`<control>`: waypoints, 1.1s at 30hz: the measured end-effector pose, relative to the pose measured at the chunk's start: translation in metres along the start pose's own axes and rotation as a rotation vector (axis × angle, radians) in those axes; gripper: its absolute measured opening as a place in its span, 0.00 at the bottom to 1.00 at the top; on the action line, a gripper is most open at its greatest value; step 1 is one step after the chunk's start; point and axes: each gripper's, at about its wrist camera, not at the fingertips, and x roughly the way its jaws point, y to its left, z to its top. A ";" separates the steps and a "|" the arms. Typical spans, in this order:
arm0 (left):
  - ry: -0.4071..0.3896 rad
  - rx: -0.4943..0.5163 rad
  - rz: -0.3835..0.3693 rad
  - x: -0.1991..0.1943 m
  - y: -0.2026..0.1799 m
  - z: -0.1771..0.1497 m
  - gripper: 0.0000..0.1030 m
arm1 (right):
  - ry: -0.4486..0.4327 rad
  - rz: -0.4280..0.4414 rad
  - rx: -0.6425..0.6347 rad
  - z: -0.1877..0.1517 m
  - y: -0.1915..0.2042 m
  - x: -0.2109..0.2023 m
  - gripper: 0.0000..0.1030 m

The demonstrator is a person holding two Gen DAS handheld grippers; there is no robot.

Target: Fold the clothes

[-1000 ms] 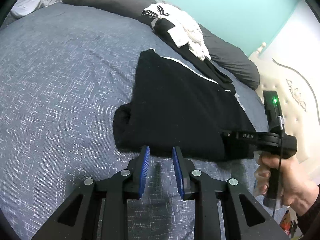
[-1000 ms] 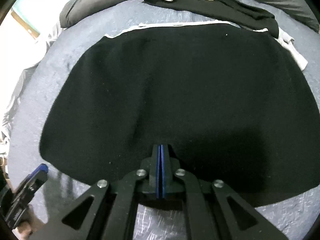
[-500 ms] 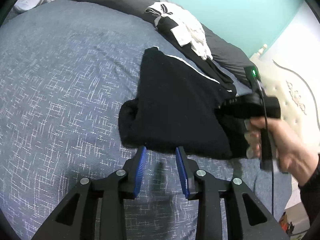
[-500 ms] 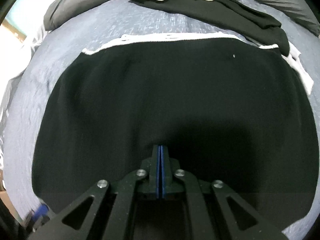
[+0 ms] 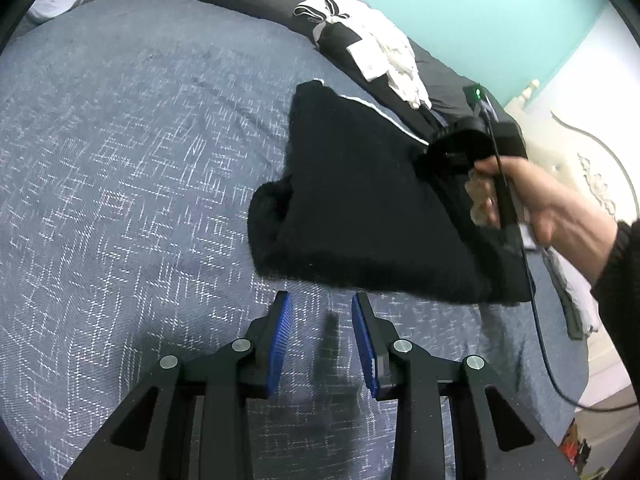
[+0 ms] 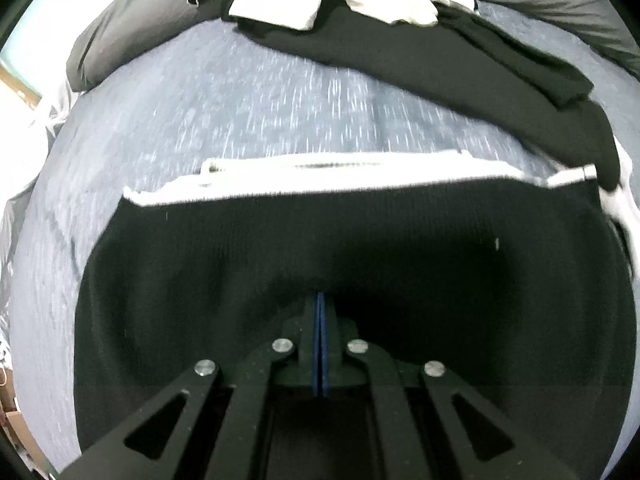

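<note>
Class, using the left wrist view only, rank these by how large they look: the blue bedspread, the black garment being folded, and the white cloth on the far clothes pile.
1. Blue bedspread, the largest.
2. Black garment.
3. White cloth, the smallest, though it lies farthest from the camera, so its true size is unsure.

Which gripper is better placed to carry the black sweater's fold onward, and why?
Right. The right gripper is shut on the black sweater, lifting its edge. The left gripper hangs open over bare bedspread, short of the cloth.
</note>
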 end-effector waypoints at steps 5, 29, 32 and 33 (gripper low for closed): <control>0.005 -0.014 -0.003 0.006 0.002 0.000 0.33 | -0.005 0.010 0.024 0.021 -0.002 0.012 0.00; 0.006 -0.024 -0.015 0.005 -0.004 0.004 0.44 | -0.165 0.249 0.008 -0.054 -0.039 -0.097 0.01; 0.008 -0.052 -0.025 0.005 -0.001 0.004 0.44 | -0.176 0.282 0.000 -0.103 -0.054 -0.114 0.01; 0.009 -0.061 -0.029 0.005 0.000 0.004 0.45 | -0.182 0.289 -0.001 -0.118 -0.058 -0.117 0.01</control>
